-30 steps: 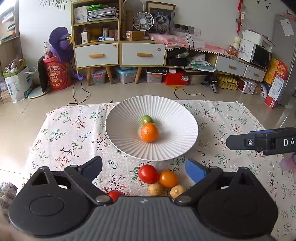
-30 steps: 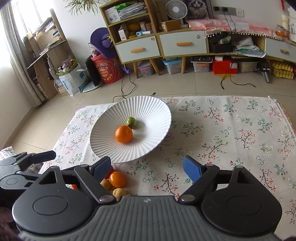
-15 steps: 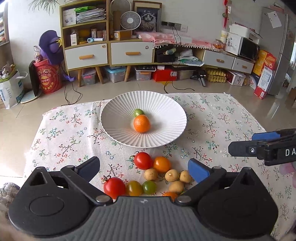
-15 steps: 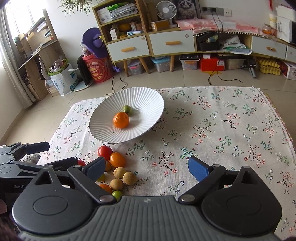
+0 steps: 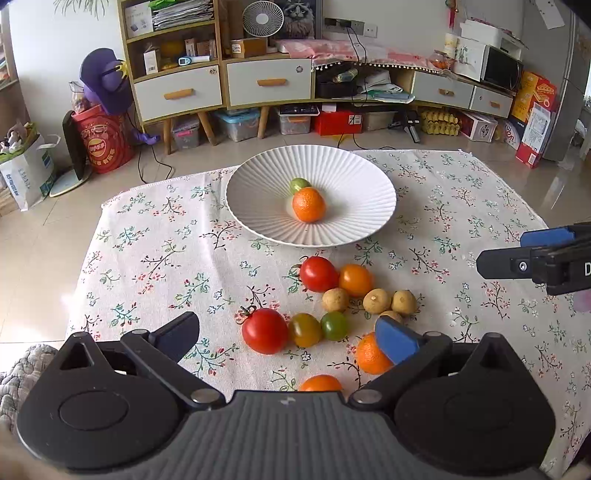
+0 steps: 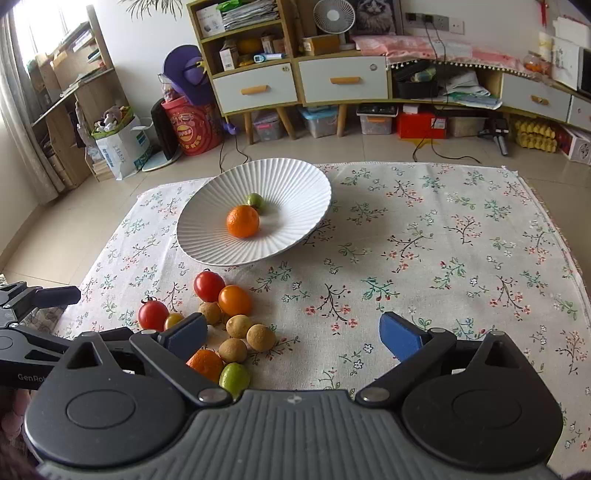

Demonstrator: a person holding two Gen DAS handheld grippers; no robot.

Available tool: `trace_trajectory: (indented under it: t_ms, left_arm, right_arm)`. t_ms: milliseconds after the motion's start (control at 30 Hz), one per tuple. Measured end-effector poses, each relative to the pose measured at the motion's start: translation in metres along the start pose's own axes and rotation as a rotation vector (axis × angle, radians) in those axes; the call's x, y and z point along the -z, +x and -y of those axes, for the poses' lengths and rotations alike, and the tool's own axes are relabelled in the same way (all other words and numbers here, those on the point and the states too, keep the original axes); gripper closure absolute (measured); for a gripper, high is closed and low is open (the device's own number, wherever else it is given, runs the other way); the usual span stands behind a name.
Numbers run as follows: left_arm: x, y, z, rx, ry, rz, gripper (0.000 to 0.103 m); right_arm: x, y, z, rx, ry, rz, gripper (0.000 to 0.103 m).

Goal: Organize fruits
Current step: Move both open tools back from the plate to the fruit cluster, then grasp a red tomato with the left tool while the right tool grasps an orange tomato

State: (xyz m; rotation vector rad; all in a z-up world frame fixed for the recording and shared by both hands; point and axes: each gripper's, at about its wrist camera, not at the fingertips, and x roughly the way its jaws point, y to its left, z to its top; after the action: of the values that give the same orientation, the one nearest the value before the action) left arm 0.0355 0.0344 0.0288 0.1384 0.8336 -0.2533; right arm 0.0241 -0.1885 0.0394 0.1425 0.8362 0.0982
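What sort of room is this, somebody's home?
Most likely a lived-in living room: a low sideboard with drawers, a small desk fan and a microwave line the wall, with storage boxes on the tiled floor beneath.

A long wooden sideboard with white drawers and orange handles (image 6: 343,79) lines the pale back wall. On top of it stands a small white fan (image 6: 330,16); beneath it sit clear plastic storage bins (image 6: 319,122) on the glossy beige tiled floor (image 6: 369,149). Left of it, a red drum (image 6: 190,127); farther left, a daylit window.
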Motion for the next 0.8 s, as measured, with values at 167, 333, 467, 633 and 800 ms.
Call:
trace_trajectory:
  t_ms: [167, 333, 467, 633, 800]
  left_arm:
    - [0.003, 0.008, -0.018, -0.023, -0.017, 0.007, 0.006]
    - [0.009, 0.017, -0.035, -0.021, -0.063, 0.016, 0.006]
    - [0.008, 0.028, -0.040, -0.003, -0.085, -0.008, 0.006]
    - [0.007, 0.036, -0.045, 0.022, -0.103, -0.053, 0.011]
    - [0.007, 0.037, -0.042, 0.040, -0.035, -0.075, 0.028]
  right_arm:
    - [0.001, 0.018, -0.009, -0.048, -0.073, -0.020, 0.003]
    - [0.000, 0.031, -0.016, -0.090, -0.141, -0.015, 0.003]
    - [0.000, 0.039, -0.016, -0.121, -0.148, -0.004, 0.003]
    - [0.004, 0.052, -0.020, -0.129, -0.185, -0.026, 0.004]
    - [0.009, 0.061, -0.017, -0.075, -0.212, -0.009, 0.019]
